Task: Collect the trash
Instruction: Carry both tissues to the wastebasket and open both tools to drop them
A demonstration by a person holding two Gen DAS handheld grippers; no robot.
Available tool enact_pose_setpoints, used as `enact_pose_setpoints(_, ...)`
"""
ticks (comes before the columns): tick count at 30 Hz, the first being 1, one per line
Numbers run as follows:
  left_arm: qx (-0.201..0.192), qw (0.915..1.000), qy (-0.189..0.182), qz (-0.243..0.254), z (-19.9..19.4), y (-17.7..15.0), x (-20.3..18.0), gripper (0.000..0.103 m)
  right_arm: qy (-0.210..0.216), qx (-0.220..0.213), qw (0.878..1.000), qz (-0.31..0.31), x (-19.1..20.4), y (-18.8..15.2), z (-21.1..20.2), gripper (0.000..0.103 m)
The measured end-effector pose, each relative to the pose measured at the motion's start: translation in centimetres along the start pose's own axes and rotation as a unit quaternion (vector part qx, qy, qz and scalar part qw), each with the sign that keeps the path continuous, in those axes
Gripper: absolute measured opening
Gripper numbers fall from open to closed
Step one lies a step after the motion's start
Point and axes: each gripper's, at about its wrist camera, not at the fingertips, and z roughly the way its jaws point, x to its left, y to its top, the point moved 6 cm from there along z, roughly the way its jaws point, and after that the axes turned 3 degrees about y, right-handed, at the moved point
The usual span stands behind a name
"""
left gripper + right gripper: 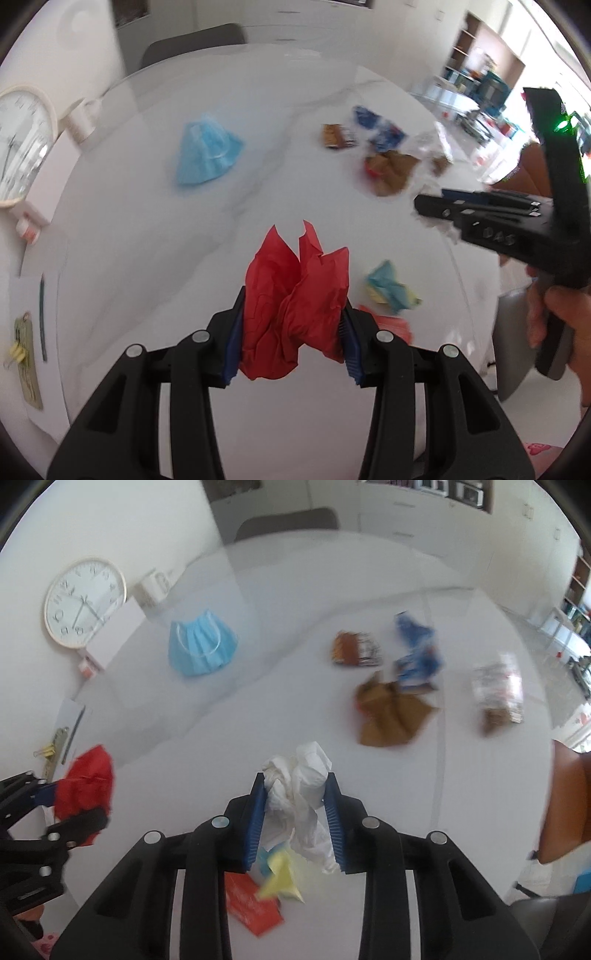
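**Both grippers loaded; litter remains on table**

The left gripper has its jaws closed on a crumpled red paper, pads pressing it from both sides, held above the white table. The right gripper has its jaws narrowed on a white tissue wad, likewise clear of the surface; a hand grips its handle.

On the table: a blue face mask toward the far left, near the wall clock leaning at the left edge. Toward the far right lie a brown paper, a blue wrapper, a small brown packet and a clear plastic wrapper, close together. Near the front edge, a yellow-and-blue scrap lies touching a red packet.
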Motion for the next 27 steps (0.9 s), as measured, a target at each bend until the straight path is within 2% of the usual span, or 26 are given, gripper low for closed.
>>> enact_pose_setpoints(4,-0.003,0.9985,-0.034,0.044,-0.6,0.3,-4.2,0.044,-0.018,-0.019,0.999,0.034,-3.6,-2.5,-5.0,0.033)
enact_pose_setpoints(9,-0.003,0.995,-0.058,0.081,-0.7,0.6,-11.1,0.044,-0.022,-0.023,0.999,0.038,-8.2,-6.0,-9.2,0.034)
enact_pose_setpoints(16,0.014,0.9913,-0.094,0.092,-0.2,-0.3,-22.1,0.045,-0.014,0.007,1.0,0.006,-16.0,-10.8,-12.8,0.034)
enact_pose_setpoints(22,0.036,0.9887,-0.099,0.107,1.3,-2.6,-31.0,0.046,-0.012,0.027,0.999,-0.026,-21.0,-14.0,-14.6,0.034)
enact_pose_setpoints(27,0.06,0.9852,-0.119,0.108,2.2,-4.0,-36.0,0.046,0.0,0.037,0.999,-0.03,-24.1,-16.1,-15.6,0.034)
